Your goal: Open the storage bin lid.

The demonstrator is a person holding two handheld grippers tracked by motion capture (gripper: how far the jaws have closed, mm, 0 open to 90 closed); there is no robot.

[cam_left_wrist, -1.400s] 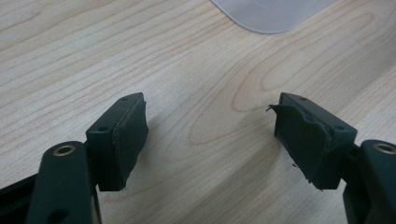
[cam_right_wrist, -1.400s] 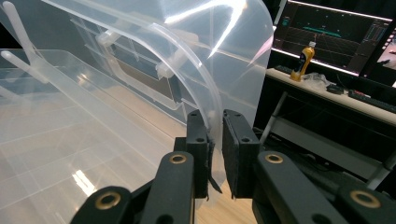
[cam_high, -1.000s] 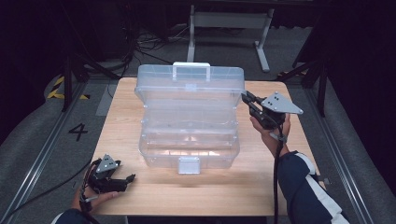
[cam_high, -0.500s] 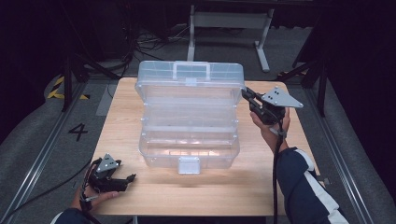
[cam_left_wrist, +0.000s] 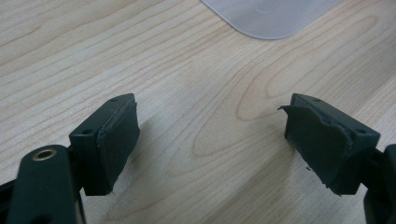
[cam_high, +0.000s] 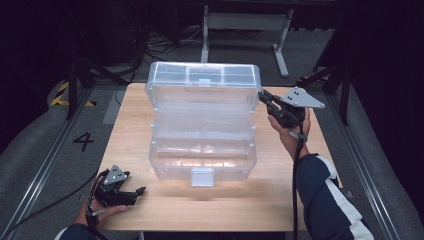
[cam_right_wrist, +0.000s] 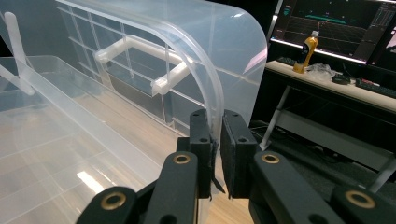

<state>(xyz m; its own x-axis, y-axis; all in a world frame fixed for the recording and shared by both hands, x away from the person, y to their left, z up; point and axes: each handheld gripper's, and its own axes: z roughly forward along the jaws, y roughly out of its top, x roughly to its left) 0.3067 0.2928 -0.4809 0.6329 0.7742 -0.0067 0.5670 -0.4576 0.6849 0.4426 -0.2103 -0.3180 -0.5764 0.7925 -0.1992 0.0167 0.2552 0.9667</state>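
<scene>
Box: one clear plastic organiser box point(cam_high: 202, 125), centre of the high view, standing on the wooden table point(cam_high: 150, 210).
Box look: see-through walls, stepped tiers opened out toward the lower part of the frame, a pale latch point(cam_high: 202, 176) on the front edge.
Lid: raised point(cam_high: 204, 75) at the top of the box, its inner face split into three compartments; in the right gripper view it curves up across the upper middle point(cam_right_wrist: 187, 60), with a white handle point(cam_right_wrist: 140, 60) seen through it.
Right gripper: one point(cam_high: 265, 100), right of centre in the high view, jaws together and clamped on the lid's right edge; in the right gripper view point(cam_right_wrist: 218, 154) the thin rim sits between the pads.
Left gripper: one point(cam_high: 137, 191), lower left of the high view, jaws apart with nothing between them; in the left gripper view point(cam_left_wrist: 210, 140) bare wood lies between the pads.
Box corner: rounded clear corner point(cam_left_wrist: 271, 16) at the top of the left gripper view, well apart from the jaws.
Count: one box, two grippers.
</scene>
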